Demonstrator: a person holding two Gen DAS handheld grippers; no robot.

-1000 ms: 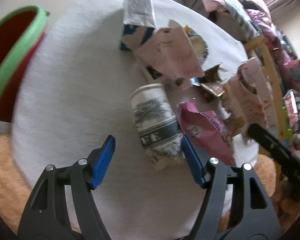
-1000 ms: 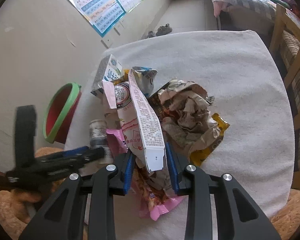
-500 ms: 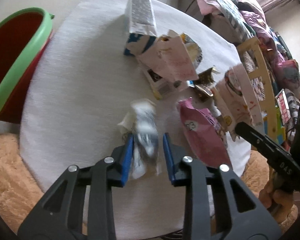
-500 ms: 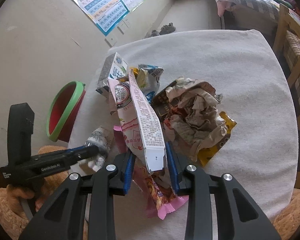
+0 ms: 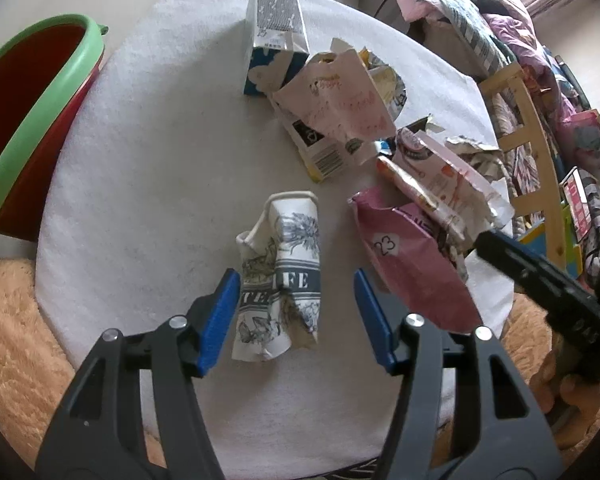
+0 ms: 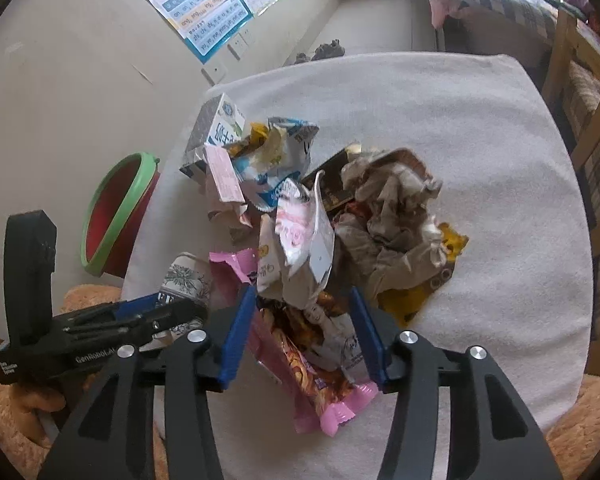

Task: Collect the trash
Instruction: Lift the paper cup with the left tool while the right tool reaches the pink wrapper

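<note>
A crushed white paper cup (image 5: 284, 276) with grey print lies on the white-covered table (image 5: 148, 168), between the blue pads of my open left gripper (image 5: 296, 316); the left pad touches it. It also shows in the right wrist view (image 6: 186, 280). My right gripper (image 6: 304, 332) is open around a crumpled pink-and-white carton (image 6: 304, 240) and a pink snack wrapper (image 6: 300, 364). A red bin with a green rim (image 5: 24, 120) stands left of the table and shows in the right wrist view (image 6: 116, 212).
A trash pile holds a blue-and-white milk carton (image 5: 276, 40), a torn pink carton (image 5: 340, 100), a pink bag (image 5: 412, 264), brown crumpled paper (image 6: 392, 216) and a yellow wrapper (image 6: 428, 284). A wooden chair (image 5: 540, 168) stands right. An orange fluffy rug (image 5: 12, 320) lies below.
Both grippers have opened. The left one let go of the crushed cup, which now lies on the table. The right one released the tall carton, which has slumped onto the pile.
</note>
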